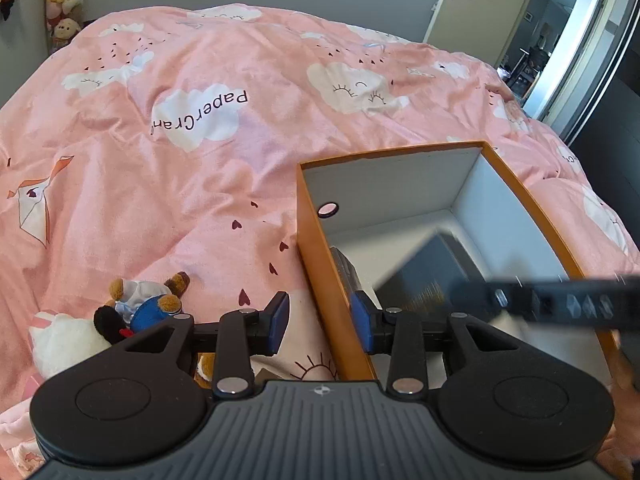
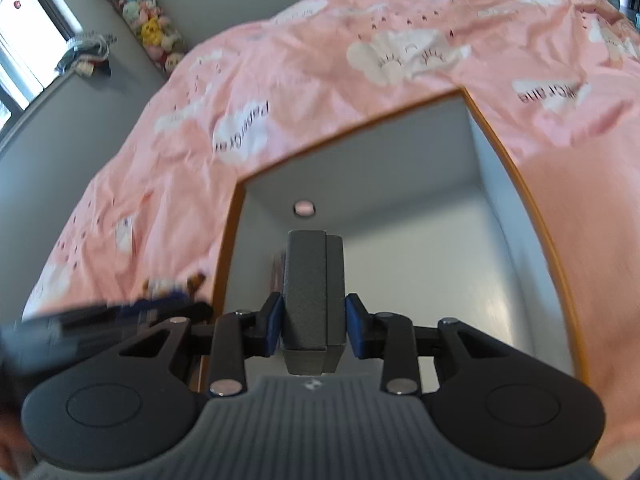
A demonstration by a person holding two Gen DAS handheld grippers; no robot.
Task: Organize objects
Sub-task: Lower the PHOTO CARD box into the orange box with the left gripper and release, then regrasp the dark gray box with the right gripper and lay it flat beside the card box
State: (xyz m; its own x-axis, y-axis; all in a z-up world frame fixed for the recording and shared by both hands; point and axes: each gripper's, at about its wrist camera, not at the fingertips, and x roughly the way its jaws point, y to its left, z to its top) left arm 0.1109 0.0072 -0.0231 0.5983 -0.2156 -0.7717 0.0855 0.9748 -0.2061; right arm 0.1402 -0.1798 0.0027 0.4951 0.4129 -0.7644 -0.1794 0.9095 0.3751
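An open orange box [image 1: 316, 248] with a white inside lies on the pink bed cover. My left gripper [image 1: 322, 322] straddles the box's left wall, jaws apart with one pad on each side; I cannot tell if they touch it. My right gripper [image 2: 314, 326] is shut on a dark grey box [image 2: 314, 292] and holds it inside the orange box [image 2: 228, 240]. In the left wrist view the grey box [image 1: 424, 272] is blurred, with the right gripper's finger across it. A small plush toy [image 1: 140, 304] lies on the cover left of the orange box.
The pink cloud-print bed cover [image 1: 240, 128] fills both views. Another dark item [image 1: 344, 268] lies inside the box by its left wall. A tube of plush toys [image 2: 148, 28] stands in the far corner. An open door [image 1: 480, 4] is at the right.
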